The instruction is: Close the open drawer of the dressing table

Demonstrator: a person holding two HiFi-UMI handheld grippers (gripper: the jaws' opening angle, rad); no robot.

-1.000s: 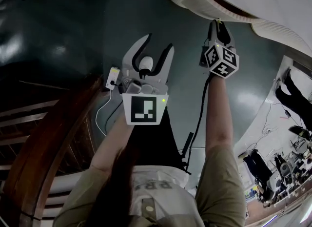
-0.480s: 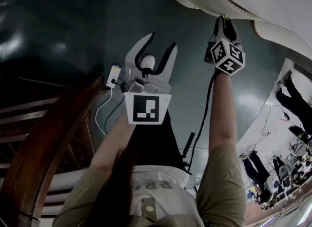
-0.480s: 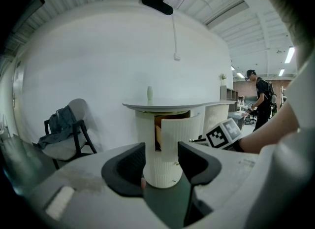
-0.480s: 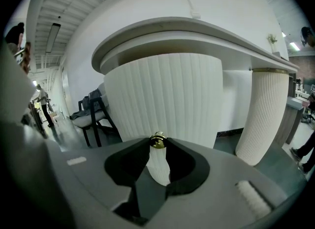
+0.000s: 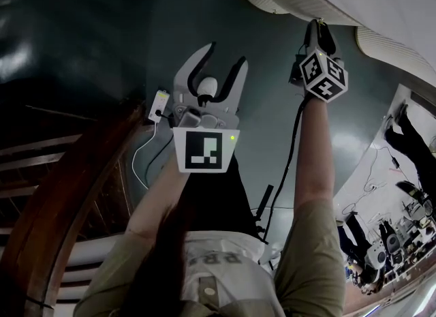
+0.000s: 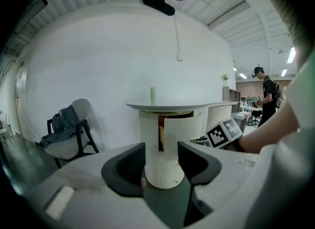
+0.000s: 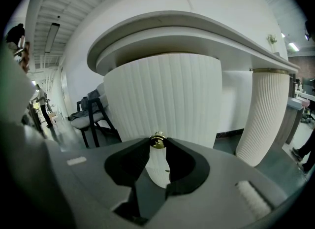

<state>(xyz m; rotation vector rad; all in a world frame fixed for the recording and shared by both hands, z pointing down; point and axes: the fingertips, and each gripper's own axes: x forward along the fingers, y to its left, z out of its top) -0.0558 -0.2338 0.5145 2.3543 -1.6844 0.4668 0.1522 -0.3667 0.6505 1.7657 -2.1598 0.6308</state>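
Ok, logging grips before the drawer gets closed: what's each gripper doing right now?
Left gripper: open, empty.
Right gripper: shut on the brass drawer knob.

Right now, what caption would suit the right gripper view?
Right tool pinches the gold knob on the ribbed white drawer under the tabletop.

The drawer (image 7: 162, 92), white with a curved, vertically ribbed front and a small gold knob (image 7: 157, 141), stands pulled out of the dressing table (image 7: 197, 28), just beneath its top, its wooden inside showing.
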